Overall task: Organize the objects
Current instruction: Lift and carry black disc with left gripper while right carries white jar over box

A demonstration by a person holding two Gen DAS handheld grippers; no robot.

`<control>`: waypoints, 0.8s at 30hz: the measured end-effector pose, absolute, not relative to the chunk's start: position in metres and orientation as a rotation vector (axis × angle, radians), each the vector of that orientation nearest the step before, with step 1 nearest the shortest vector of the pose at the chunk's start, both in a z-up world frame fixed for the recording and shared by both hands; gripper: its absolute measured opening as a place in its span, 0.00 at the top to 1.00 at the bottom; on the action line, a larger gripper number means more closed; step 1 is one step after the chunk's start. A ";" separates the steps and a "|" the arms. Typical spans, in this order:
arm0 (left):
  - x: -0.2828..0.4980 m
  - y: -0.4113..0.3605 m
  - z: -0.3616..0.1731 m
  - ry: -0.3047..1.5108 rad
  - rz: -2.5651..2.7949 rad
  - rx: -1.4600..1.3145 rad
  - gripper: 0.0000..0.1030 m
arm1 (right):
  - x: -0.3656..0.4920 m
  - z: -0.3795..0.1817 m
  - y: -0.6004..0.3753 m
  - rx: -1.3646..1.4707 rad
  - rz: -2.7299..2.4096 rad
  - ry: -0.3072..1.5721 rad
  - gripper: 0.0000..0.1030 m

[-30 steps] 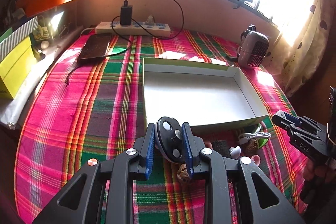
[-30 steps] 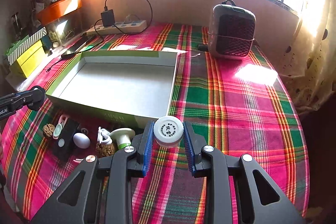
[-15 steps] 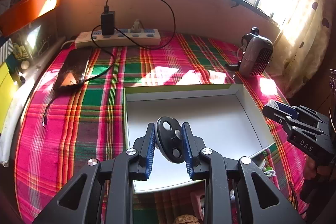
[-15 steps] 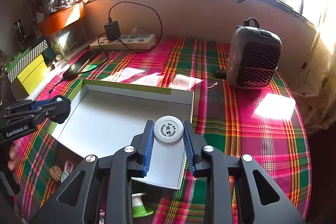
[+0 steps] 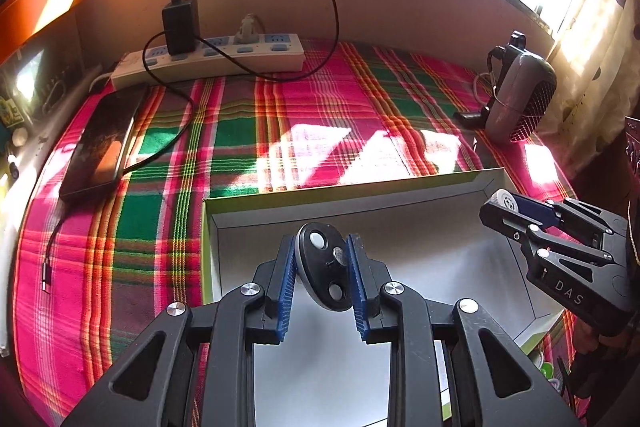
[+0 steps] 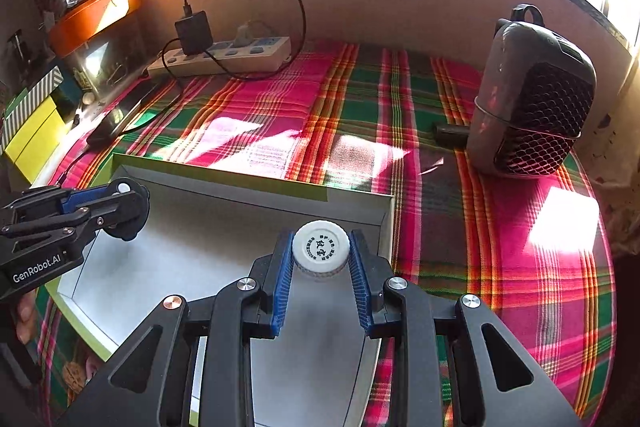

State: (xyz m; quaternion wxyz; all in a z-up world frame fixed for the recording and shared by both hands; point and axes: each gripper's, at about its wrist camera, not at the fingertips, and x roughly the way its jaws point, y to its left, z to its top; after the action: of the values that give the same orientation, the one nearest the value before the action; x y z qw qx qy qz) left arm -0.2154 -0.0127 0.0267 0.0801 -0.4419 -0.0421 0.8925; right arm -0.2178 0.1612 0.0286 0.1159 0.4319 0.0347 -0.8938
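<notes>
My left gripper (image 5: pixel 322 267) is shut on a black oval disc (image 5: pixel 325 269) with round holes, held on edge above the left part of the white box (image 5: pixel 448 263). My right gripper (image 6: pixel 321 259) is shut on a small white round jar (image 6: pixel 321 247) with a printed lid, above the right end of the same box (image 6: pixel 208 227). The box is shallow, white inside, with a green outer rim. From the left wrist, the right gripper (image 5: pixel 505 205) with the jar shows over the box's right wall. The left gripper (image 6: pixel 128 205) shows at the left in the right wrist view.
A plaid cloth (image 5: pixel 280 119) covers the table. A power strip (image 5: pixel 208 57) with a charger lies at the back, a phone (image 5: pixel 106 143) on the left, a small grey heater (image 6: pixel 532 103) on the right. Small items, among them a walnut (image 6: pixel 74 373), lie near the box's front.
Both grippers moved forward over the table with their objects, from in front of the box to above its inside. The small items in front have dropped almost out of view.
</notes>
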 end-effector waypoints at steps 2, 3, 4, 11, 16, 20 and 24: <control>-0.219 -0.012 0.025 -0.121 2.672 -1.323 0.78 | -0.221 0.027 0.160 1.270 -2.617 0.108 0.72; -0.220 -0.012 0.024 -0.122 2.675 -1.326 0.78 | -0.222 0.026 0.160 1.271 -2.617 0.111 0.72; -0.221 -0.012 0.024 -0.120 2.676 -1.326 0.78 | -0.224 0.025 0.159 1.273 -2.617 0.113 0.72; -0.225 -0.013 0.016 -0.099 2.680 -1.349 0.78 | -0.227 0.021 0.155 1.273 -2.623 0.149 0.72; -0.226 -0.013 0.015 -0.101 2.681 -1.348 0.78 | -0.228 0.019 0.152 1.274 -2.613 0.158 0.72; -0.226 -0.013 0.015 -0.115 2.685 -1.350 0.78 | -0.227 0.018 0.150 1.271 -2.620 0.166 0.72; -0.226 -0.011 0.014 -0.092 2.692 -1.348 0.75 | -0.227 0.018 0.150 1.273 -2.620 0.173 0.72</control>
State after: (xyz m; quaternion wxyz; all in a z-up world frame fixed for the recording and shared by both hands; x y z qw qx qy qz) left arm -0.2264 -0.0113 0.0135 0.0647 -0.4467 -0.0304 0.8918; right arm -0.2273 0.1498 0.0179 0.1114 0.4335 0.0591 -0.8923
